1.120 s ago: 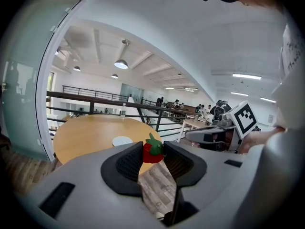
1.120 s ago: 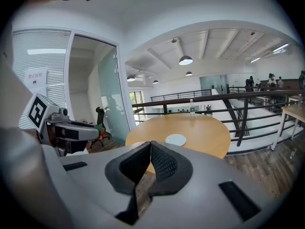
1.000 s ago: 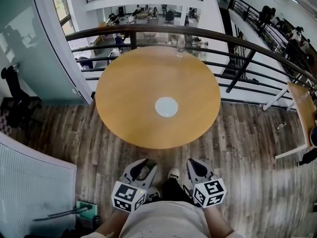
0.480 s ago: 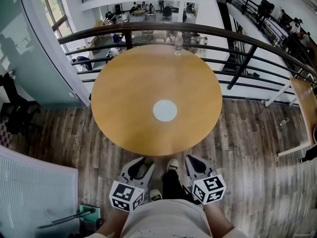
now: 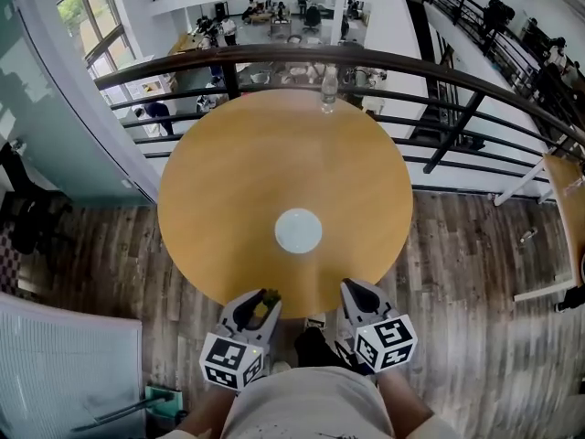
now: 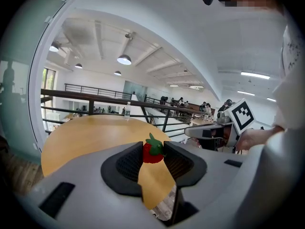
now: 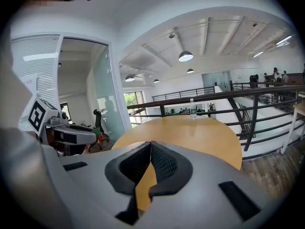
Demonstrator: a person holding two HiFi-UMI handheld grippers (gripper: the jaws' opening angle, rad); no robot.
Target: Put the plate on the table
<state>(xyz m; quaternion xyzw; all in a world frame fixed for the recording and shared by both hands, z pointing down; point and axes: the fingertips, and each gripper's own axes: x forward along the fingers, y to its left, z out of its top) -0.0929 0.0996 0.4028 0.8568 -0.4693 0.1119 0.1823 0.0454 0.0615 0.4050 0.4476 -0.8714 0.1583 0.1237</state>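
A white plate (image 5: 298, 230) lies flat near the middle of the round wooden table (image 5: 228, 163). My left gripper (image 5: 260, 302) hovers at the table's near edge, shut on a small red toy strawberry (image 6: 152, 152) with a green top. In the left gripper view the left gripper (image 6: 154, 148) has the berry pinched between its dark pads. Just to its right, my right gripper (image 5: 353, 291) reaches the same edge. The right gripper (image 7: 150, 145) has its tips together with nothing between them. The plate does not show in either gripper view.
A clear water bottle (image 5: 329, 90) stands at the table's far edge, against a dark metal railing (image 5: 457, 71) over a drop to a lower floor. Another wooden table (image 5: 571, 199) stands at the right. A glass wall (image 5: 46, 108) lies left, with wooden flooring around.
Both grippers have come forward from over the floor to the table's near edge, the strawberry still in the left one. The table and plate now sit closer in the head view.
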